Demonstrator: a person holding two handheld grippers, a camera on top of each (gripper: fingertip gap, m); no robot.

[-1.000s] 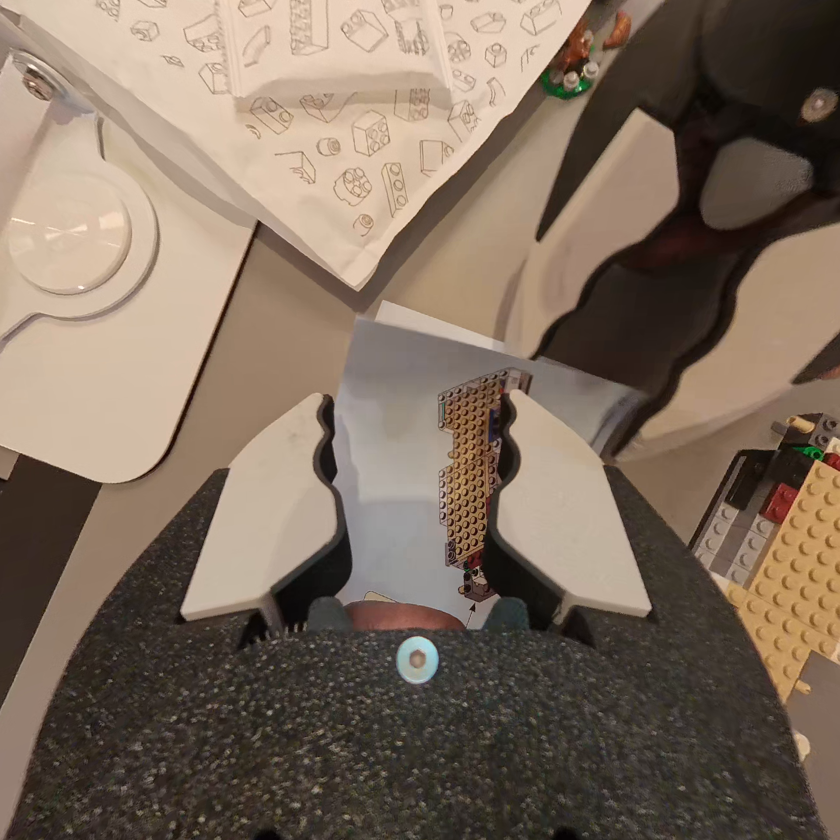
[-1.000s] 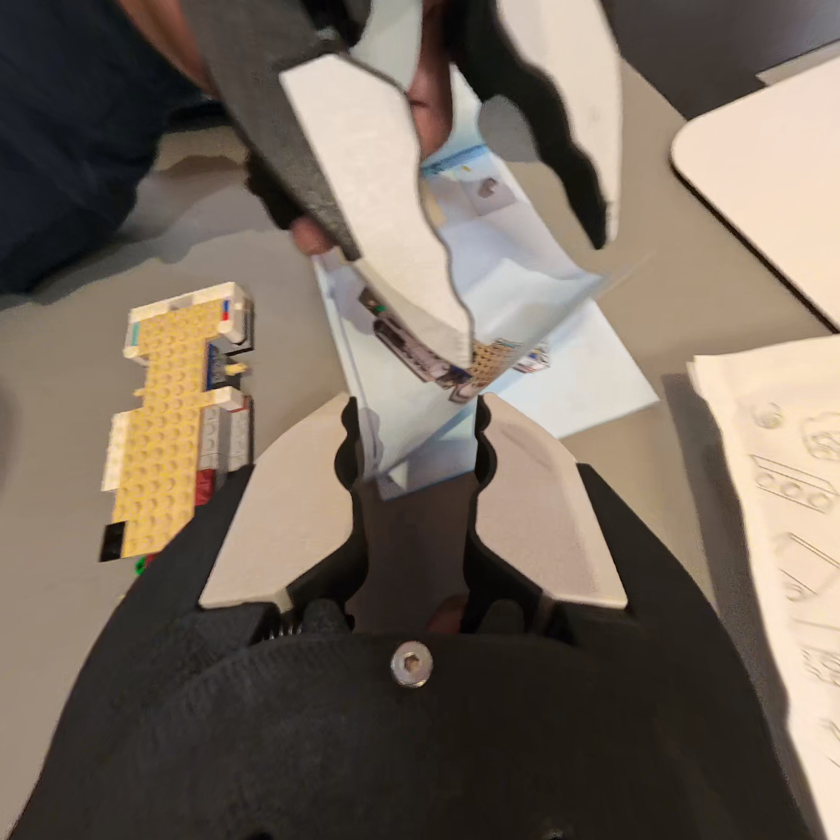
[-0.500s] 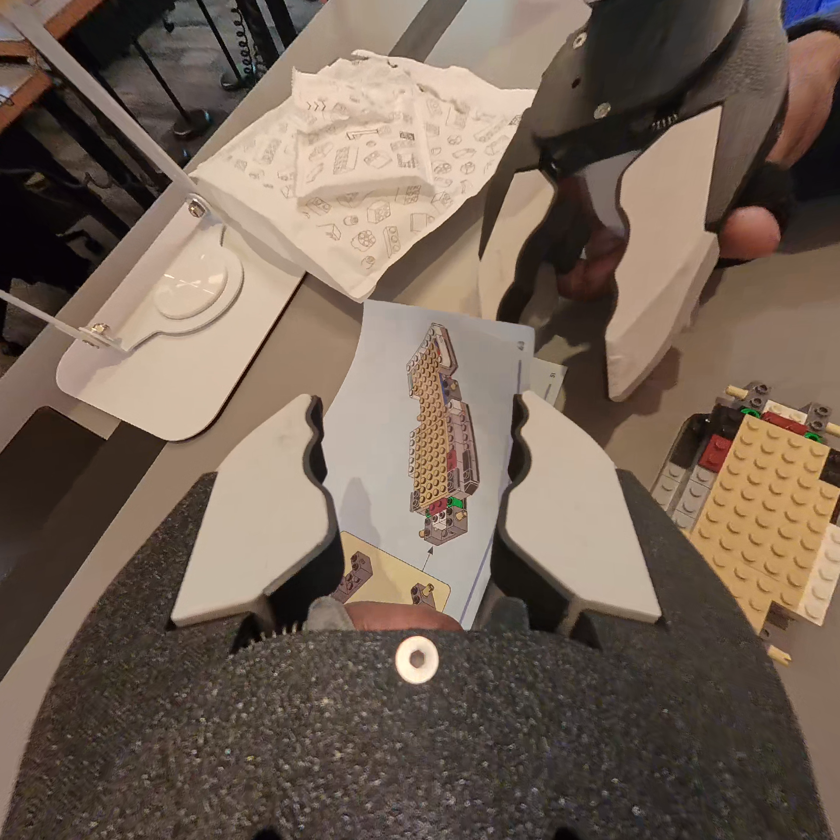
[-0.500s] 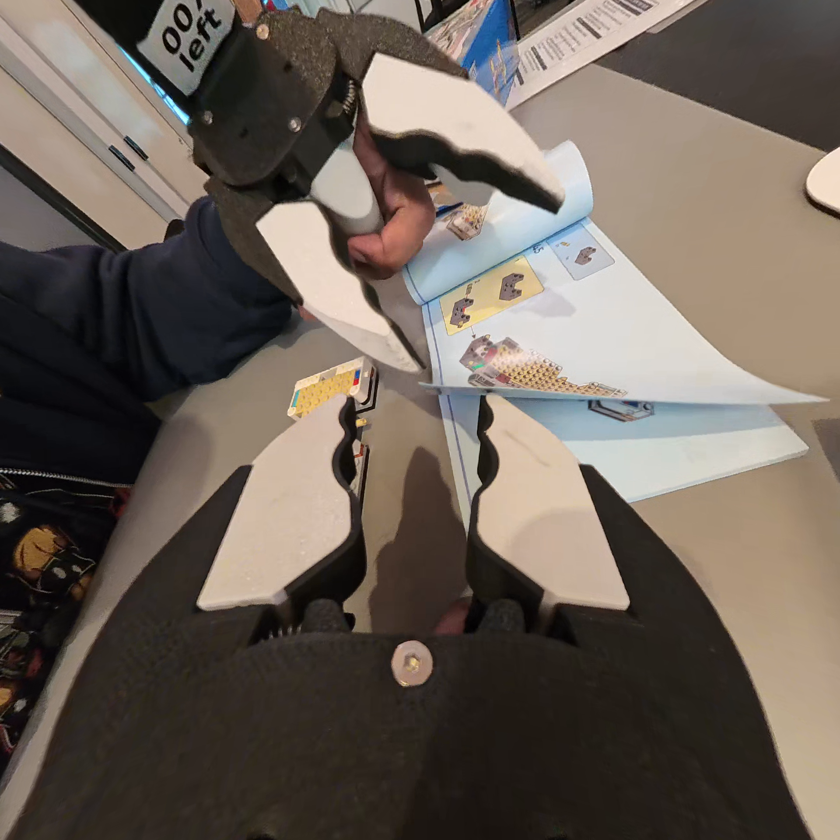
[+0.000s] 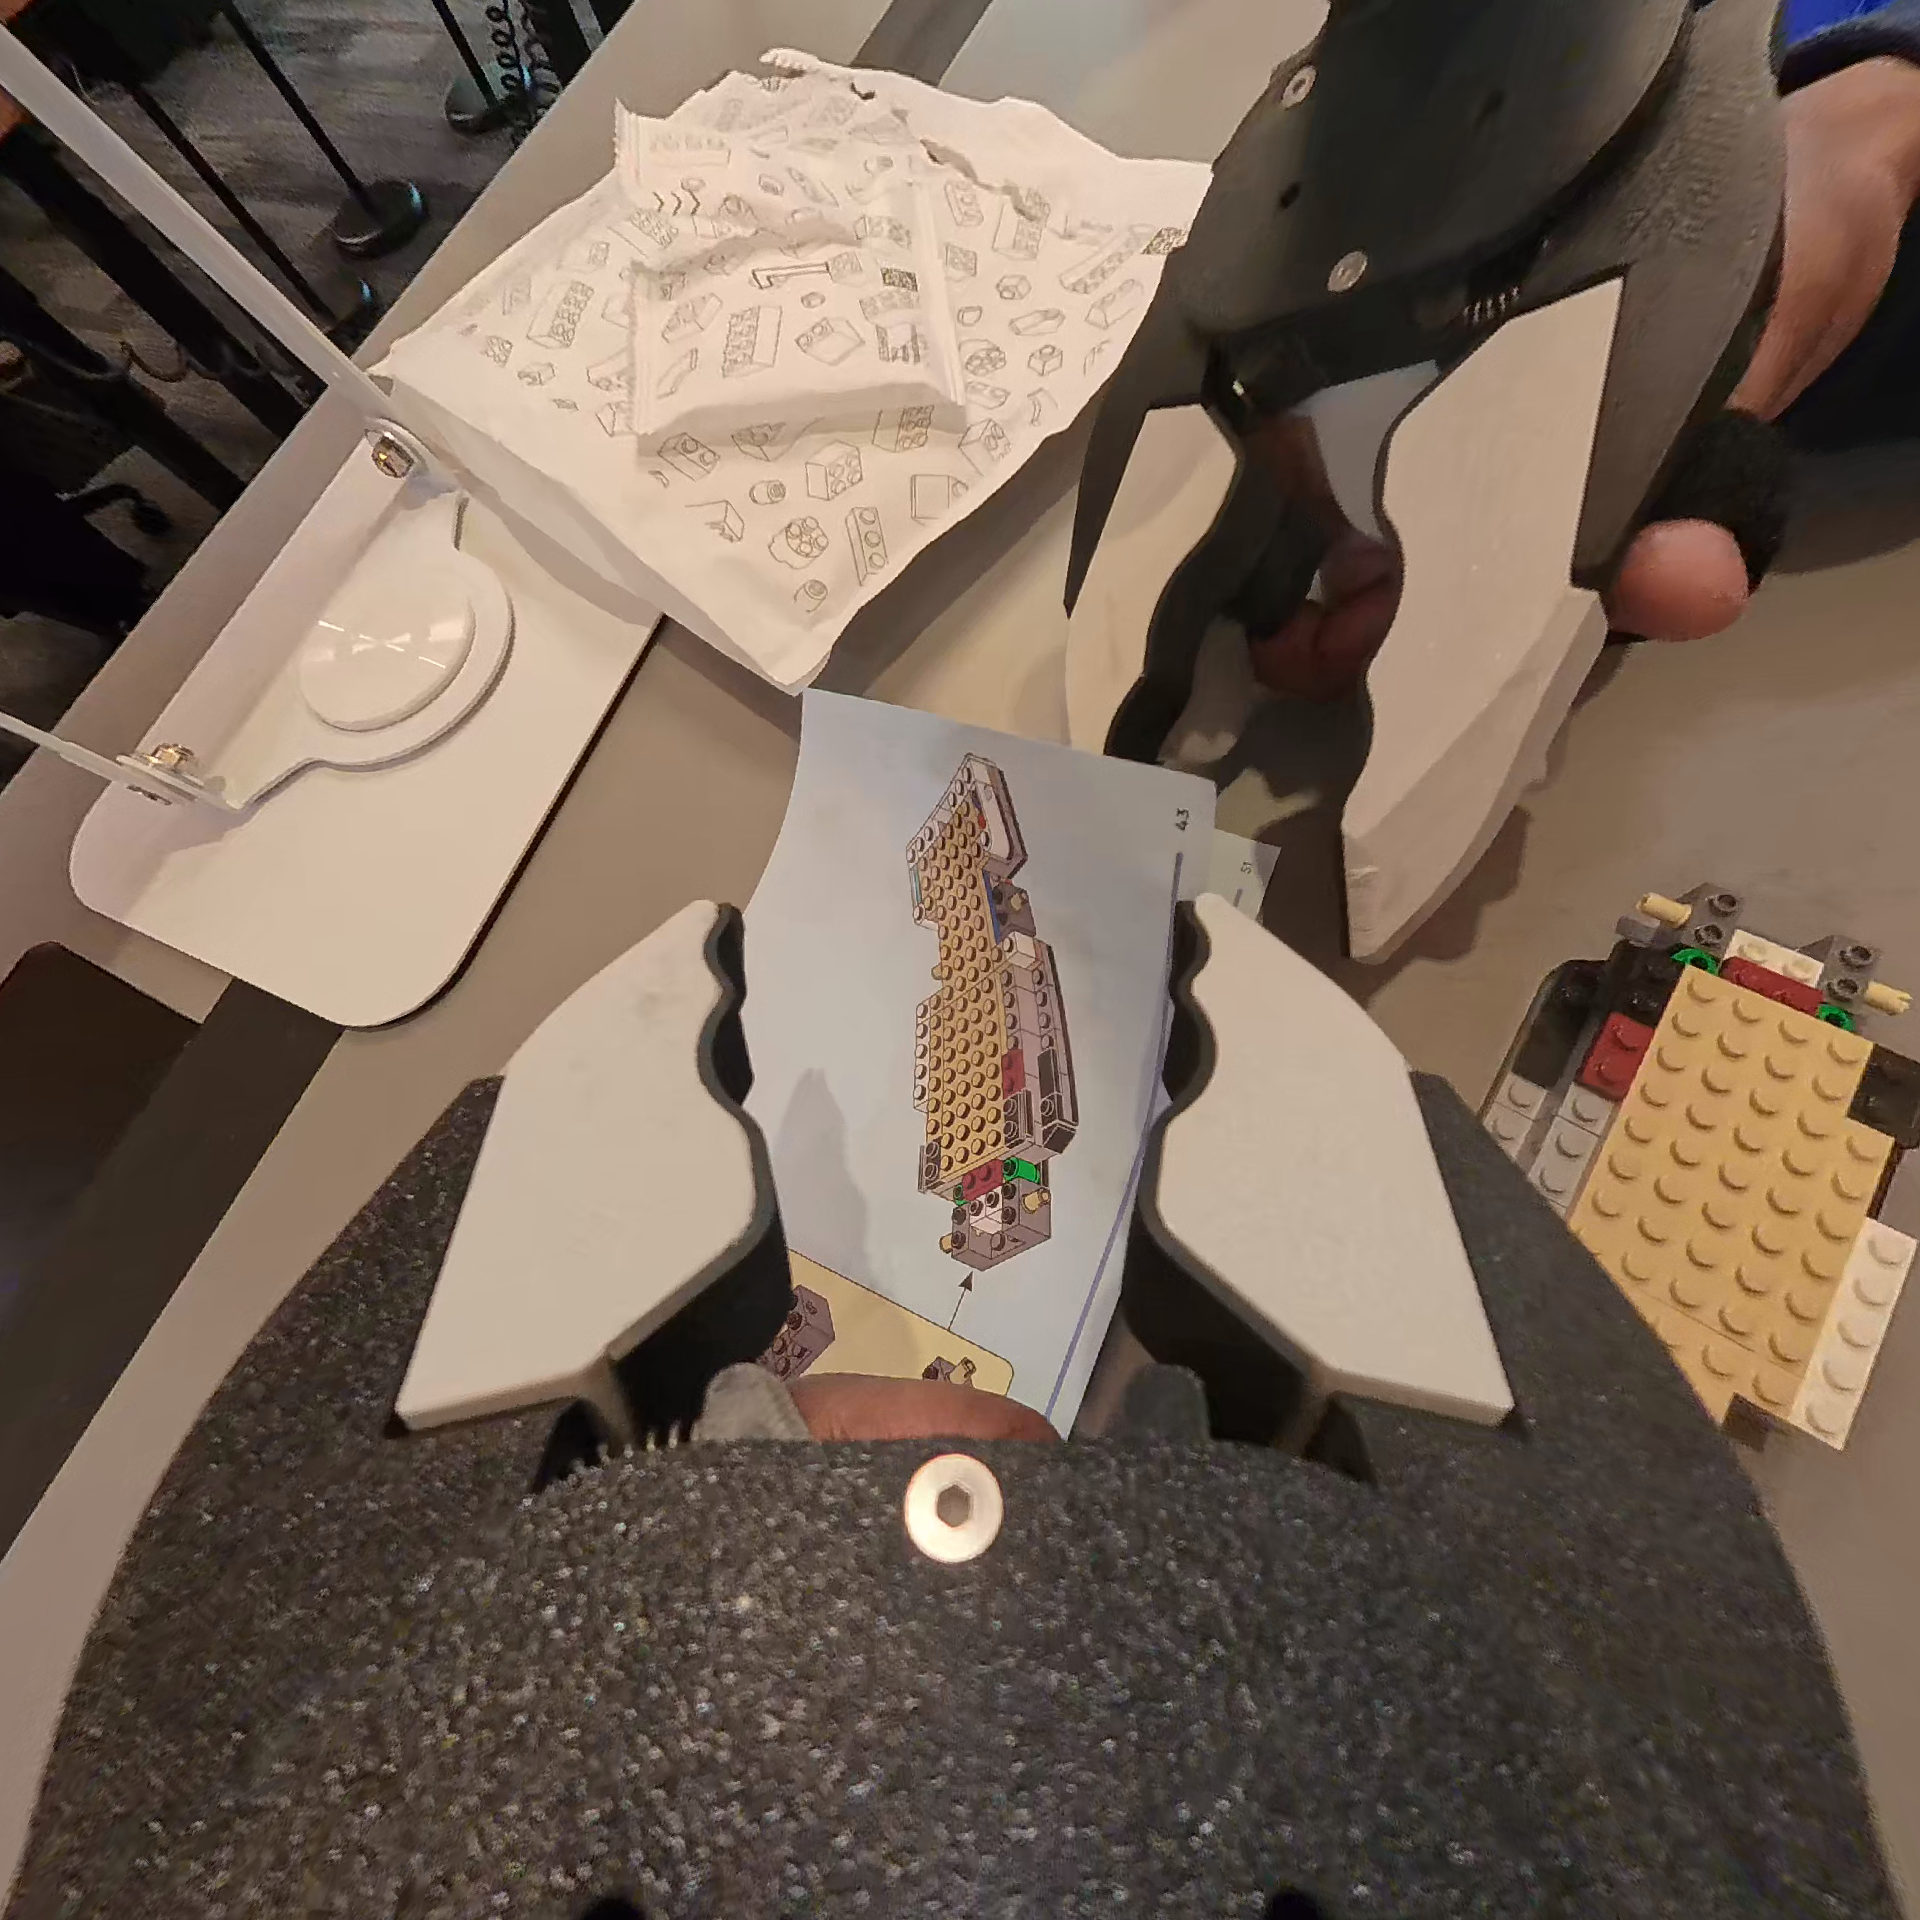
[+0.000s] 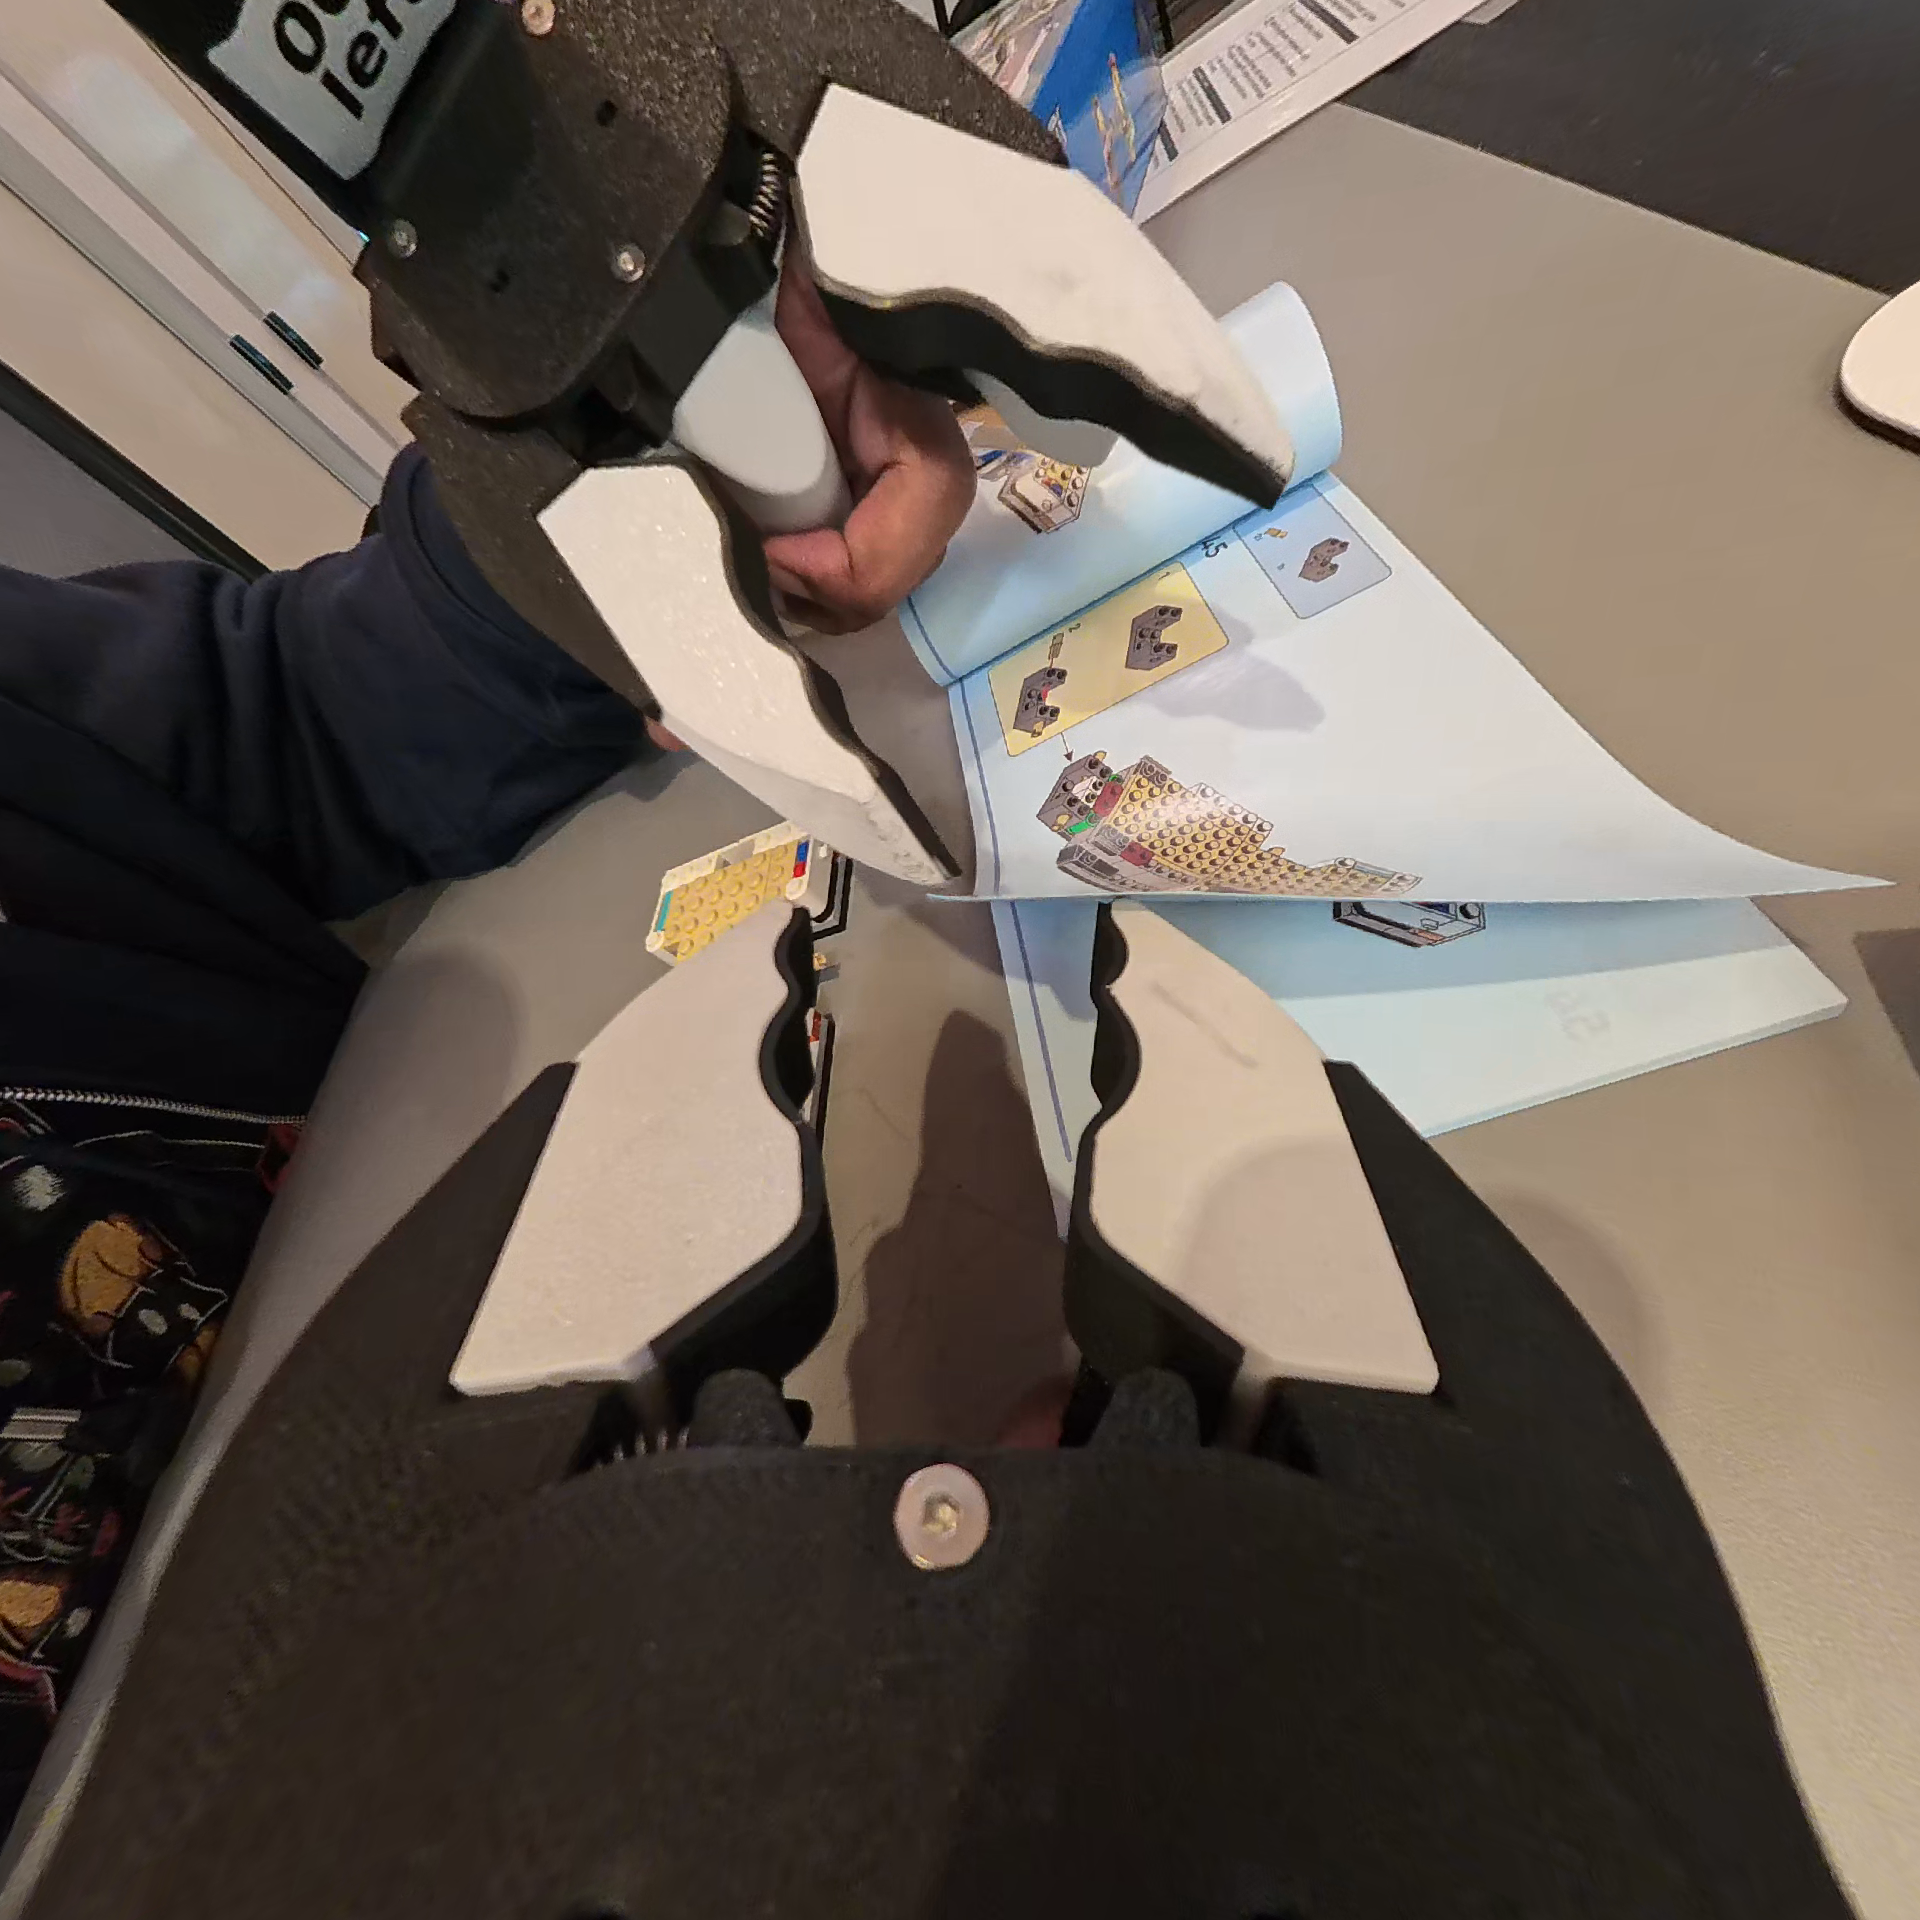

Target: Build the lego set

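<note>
Two grippers hang over a gray table (image 6: 1558,312). The left gripper (image 5: 956,935) has its fingers spread wide and holds nothing. A light blue instruction booklet (image 5: 862,935) lies open under it, and one page with a drawing of a tan brick model shows in the gap between the fingers. From the right wrist view, that page lifts up off the pages below, and the left gripper's lower fingertip (image 6: 914,852) is right by the page's corner; it may be touching it, but that is hard to tell.

The right gripper (image 6: 945,925) is also open, with bare table between its fingers. The booklet's raised page is at 12 o'clock to 1 o'clock from its tips, very close. A tan brick model (image 6: 727,894) lies on the table at 10 o'clock from those tips.

In the left wrist view, the model (image 5: 1725,1153) is at 3 o'clock. White paper bags (image 5: 810,343) printed with brick drawings lie at 11 o'clock, beside a white plate (image 5: 312,831).
</note>
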